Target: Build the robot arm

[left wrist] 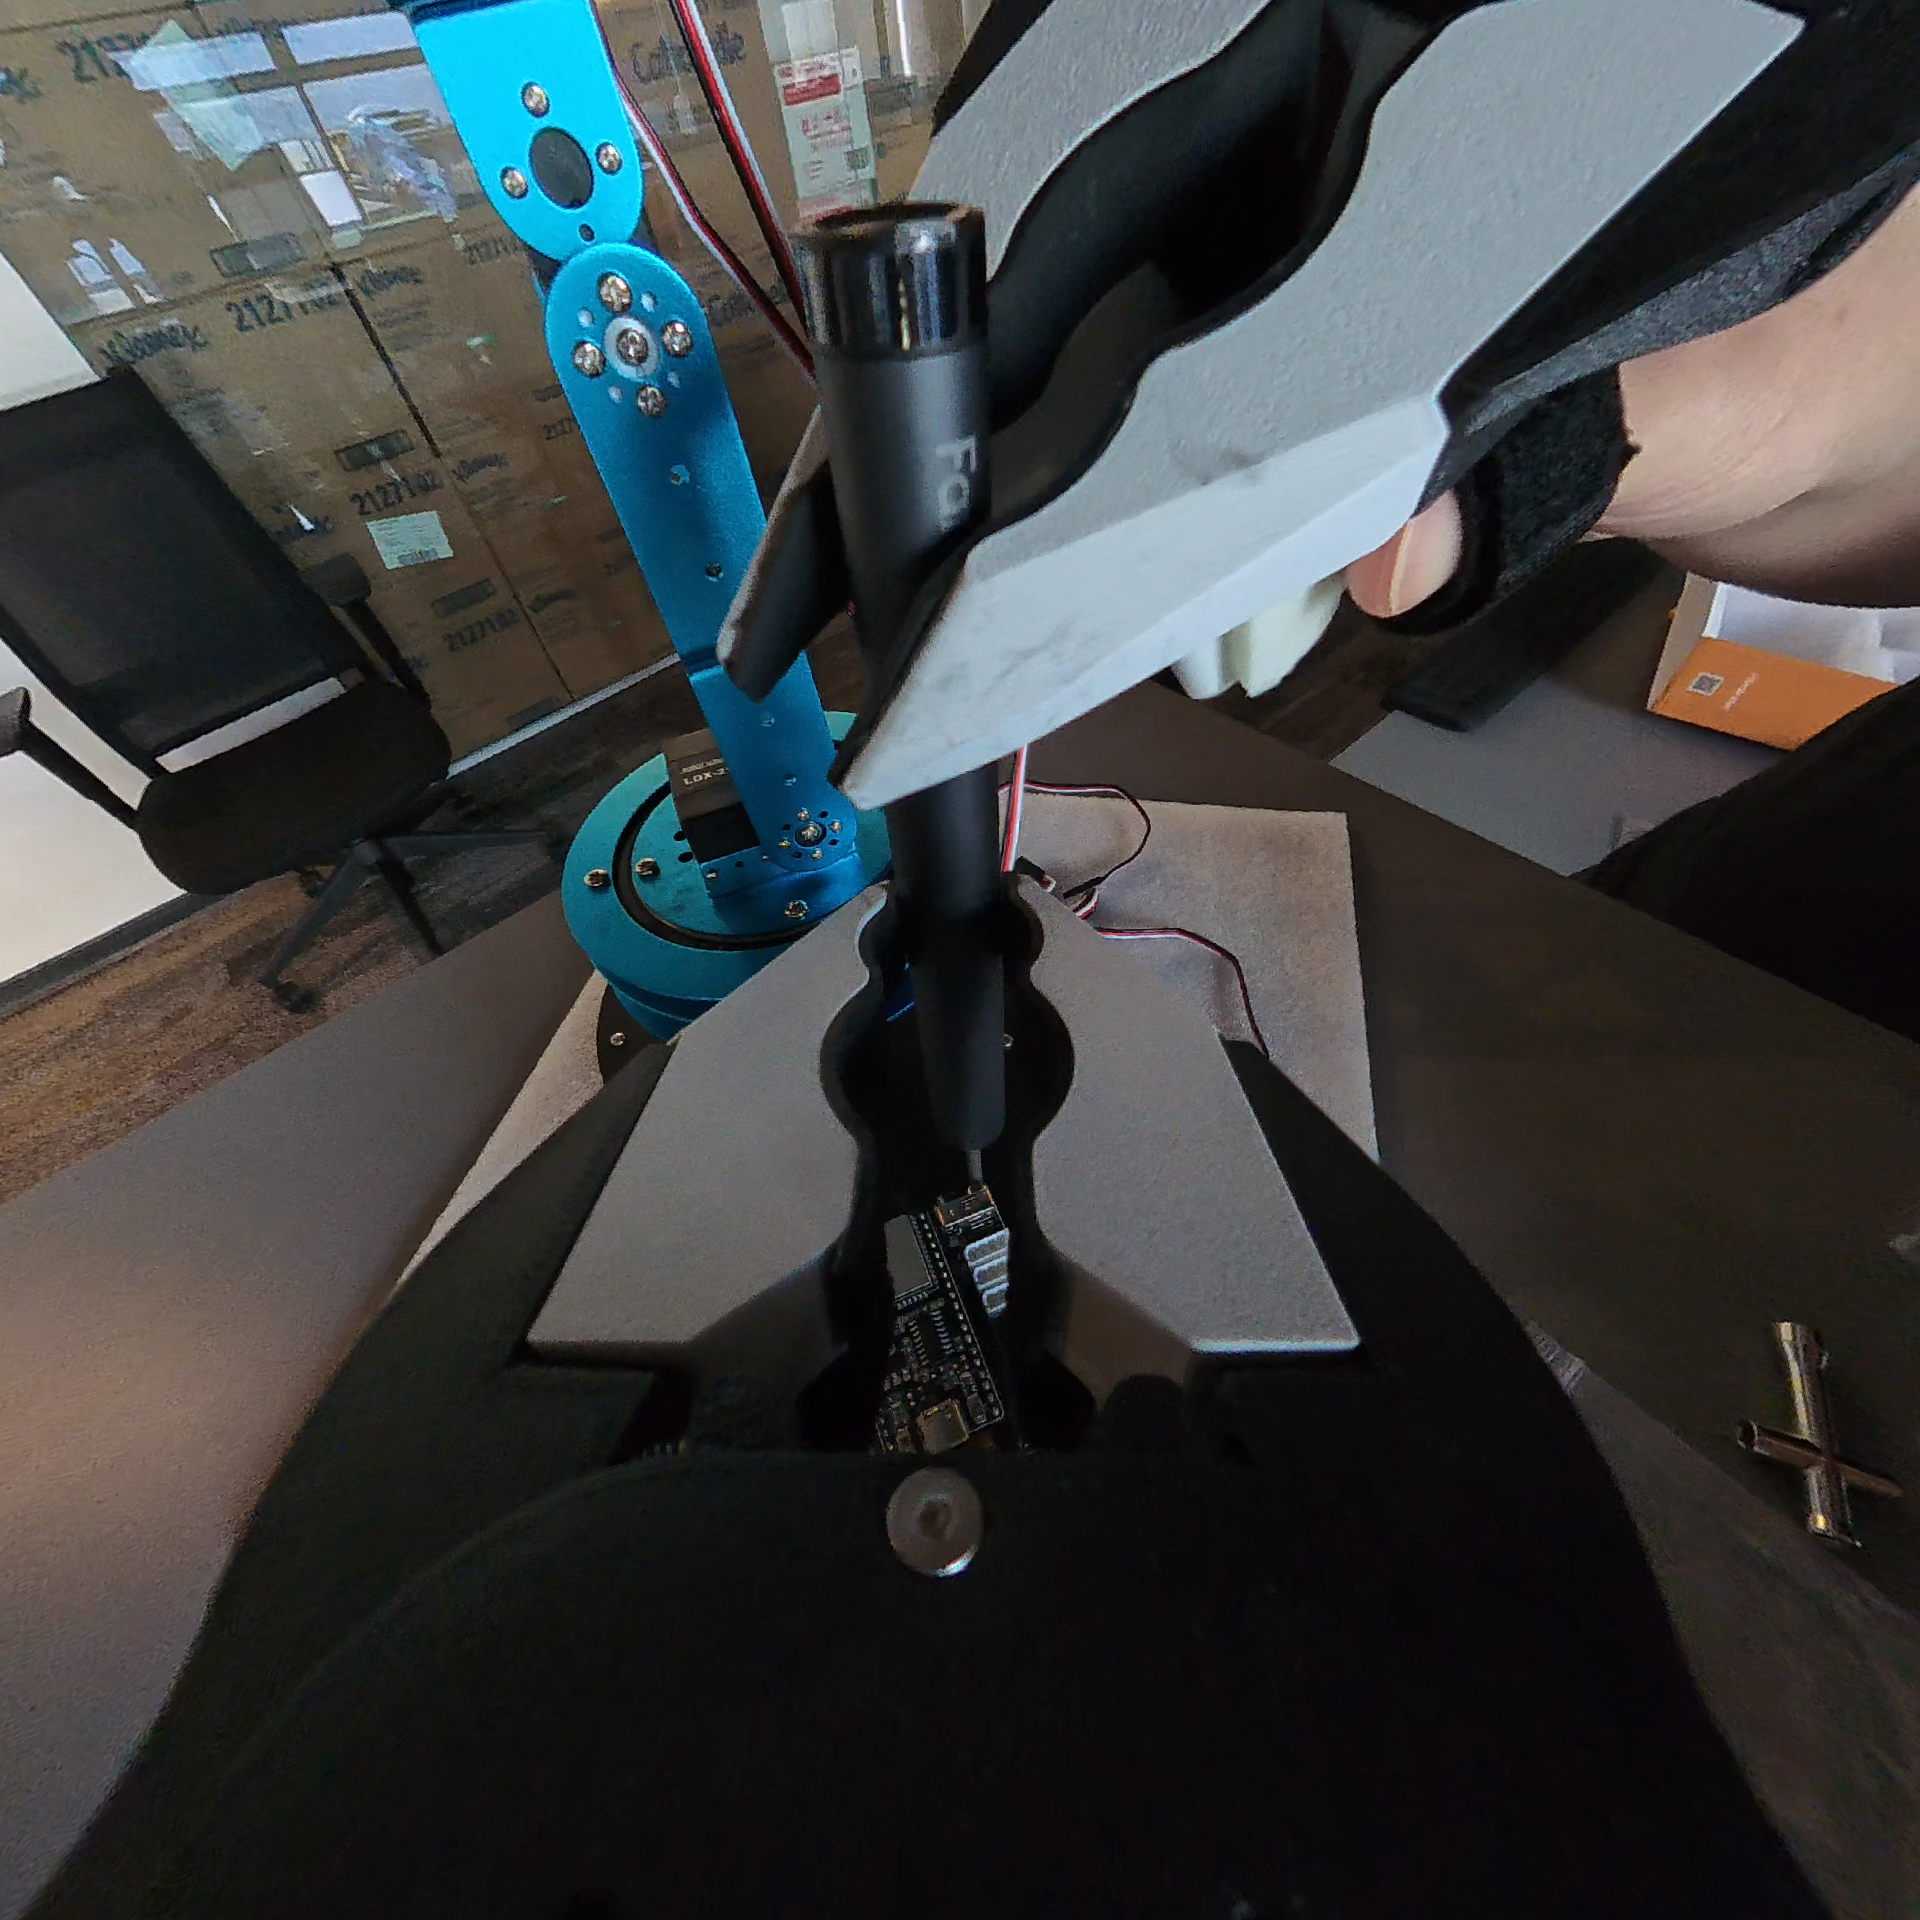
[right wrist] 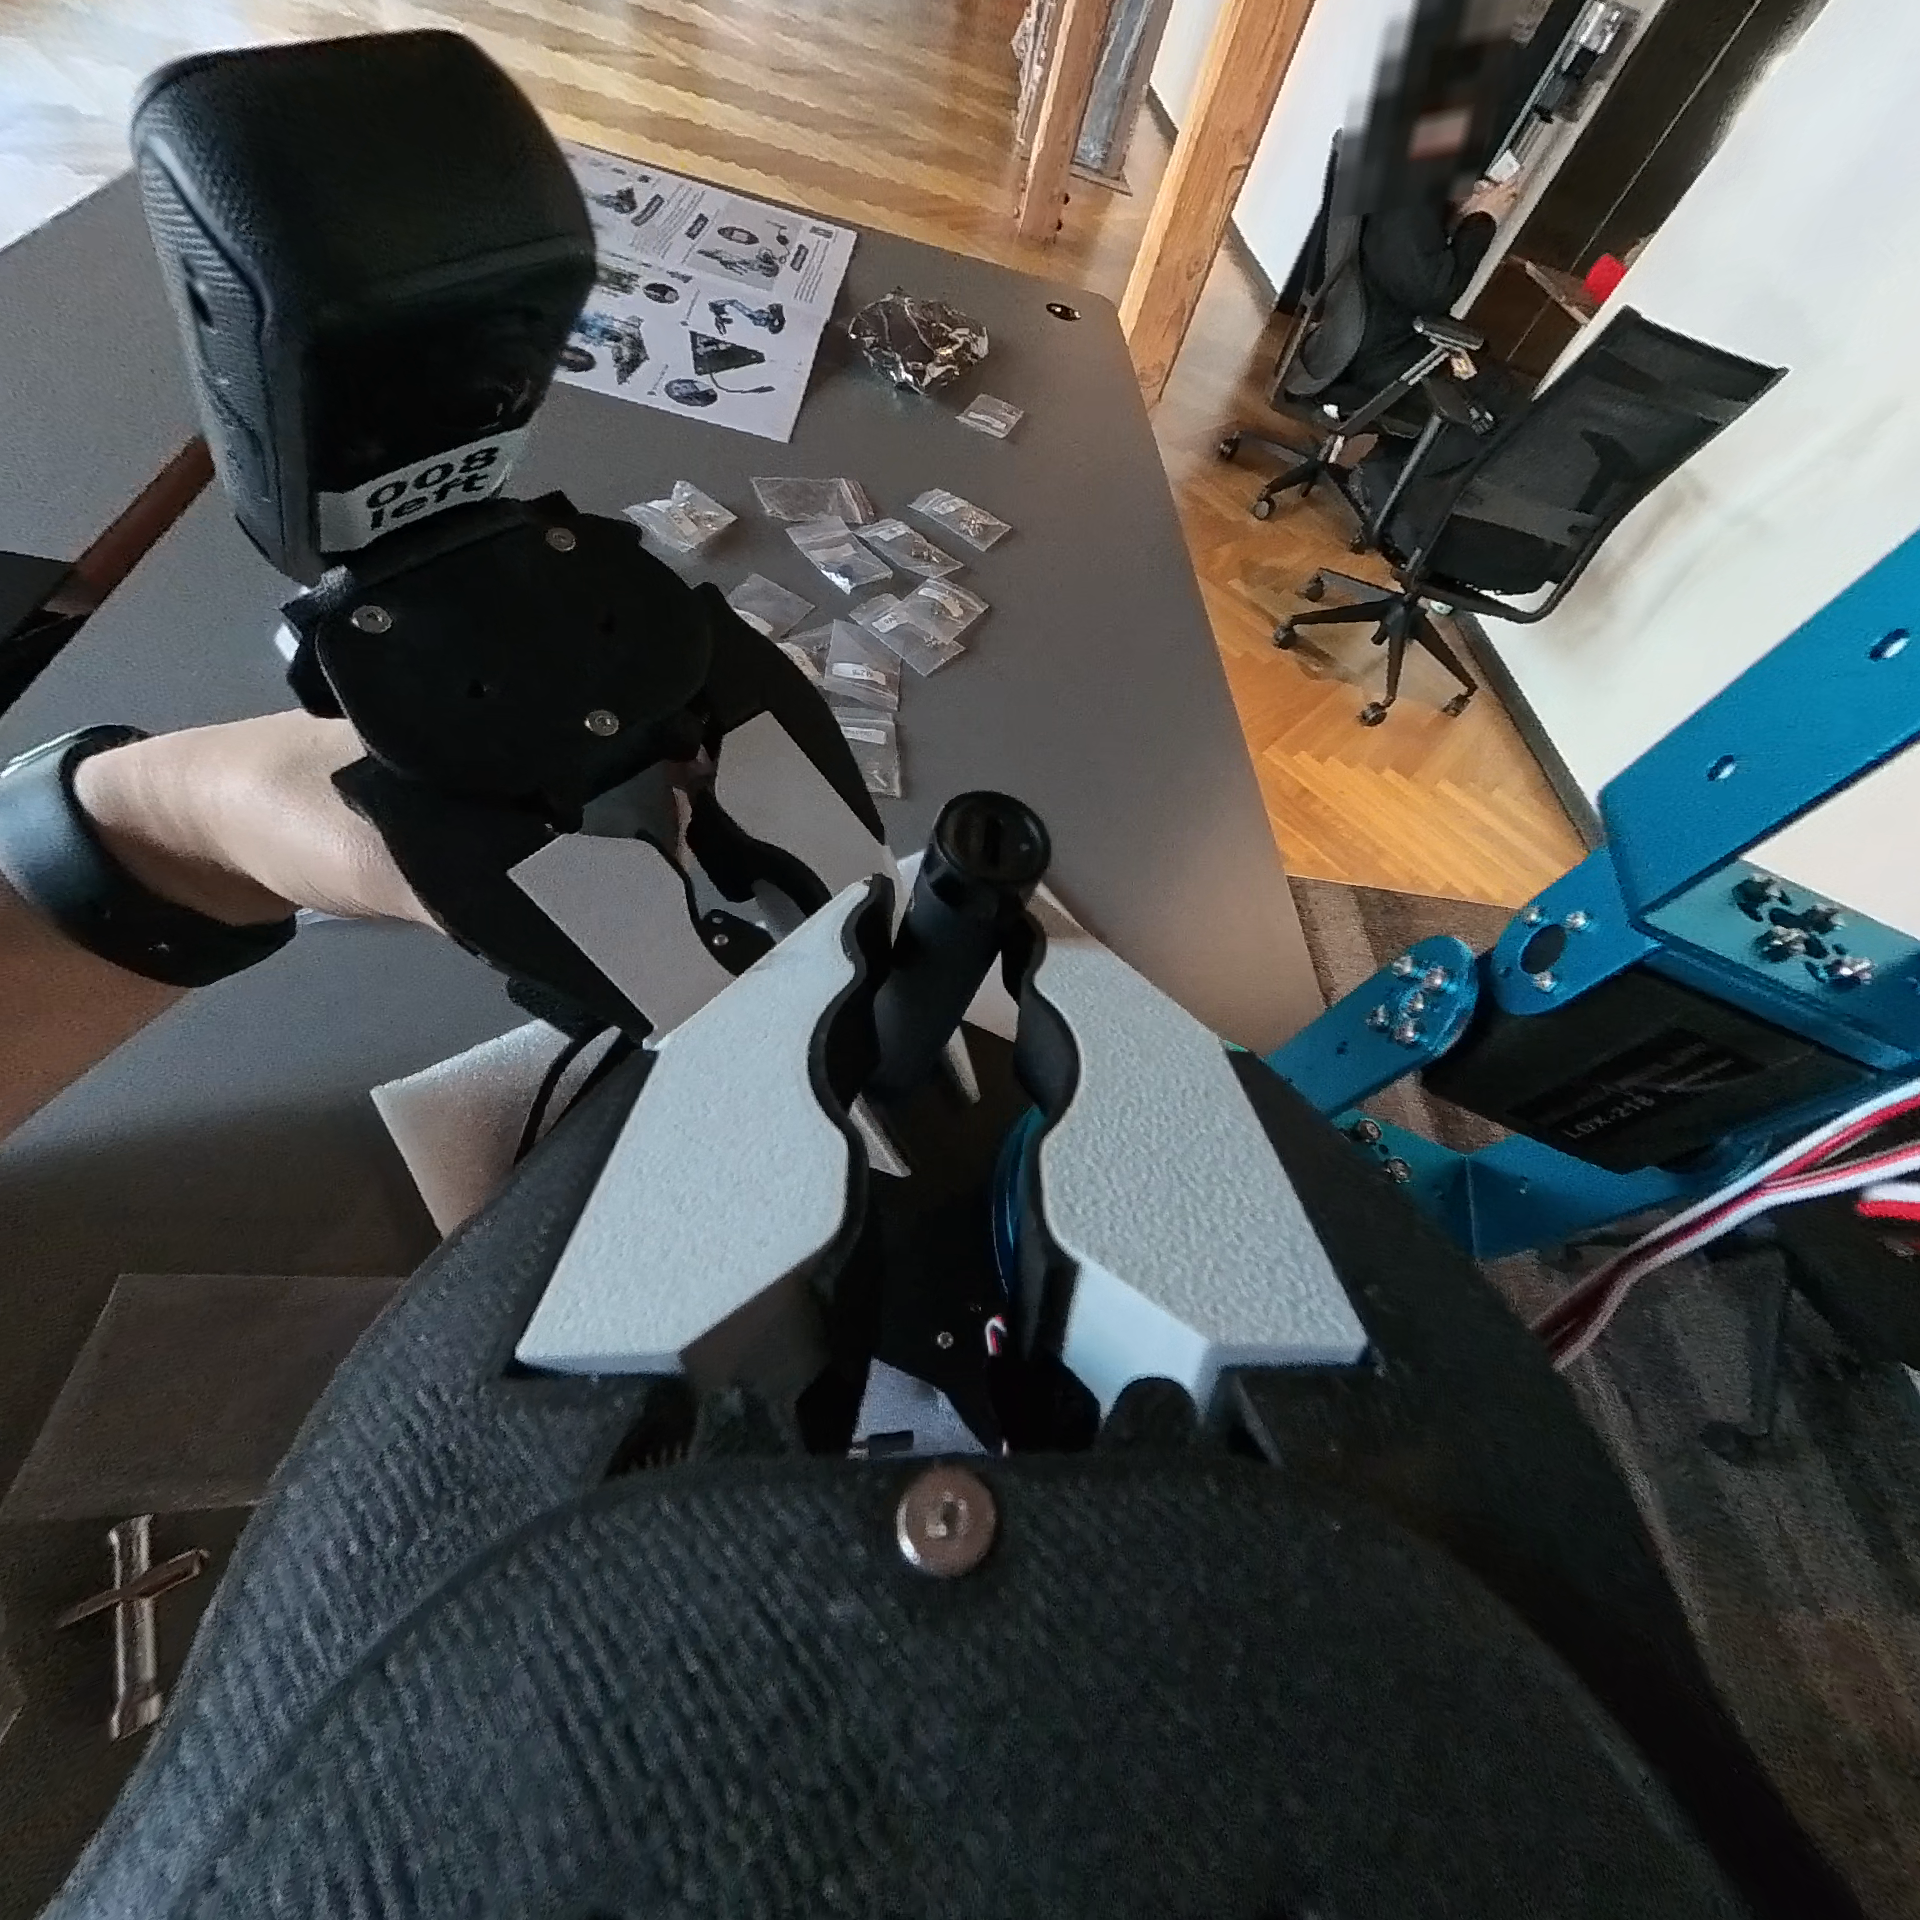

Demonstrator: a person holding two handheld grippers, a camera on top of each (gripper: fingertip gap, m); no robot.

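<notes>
A black pen-style powered screwdriver [left wrist: 914, 499] stands nearly upright, its bit resting on a small black circuit board [left wrist: 940, 1340] below my left gripper's fingers. My left gripper [left wrist: 951, 914] is closed around the screwdriver's lower shaft near its fingertips. My right gripper [left wrist: 883, 582] comes in from the upper right and is shut on the screwdriver's upper body. In the right wrist view my right gripper [right wrist: 951, 935] clamps the screwdriver [right wrist: 977, 862] just below its top end, with the left gripper [right wrist: 748, 914] beside it at the left.
A blue metal robot arm [left wrist: 623, 343] on a round blue base [left wrist: 717, 894] stands just behind, with red, white and black wires [left wrist: 1174, 935]. A cross-shaped metal wrench [left wrist: 1813, 1444] lies on the dark table [right wrist: 1091, 727]. Small parts bags [right wrist: 883, 603], a printed sheet [right wrist: 707, 291], office chairs [right wrist: 1507, 520]. Some 6 cm of space lies between my two pairs of fingers.
</notes>
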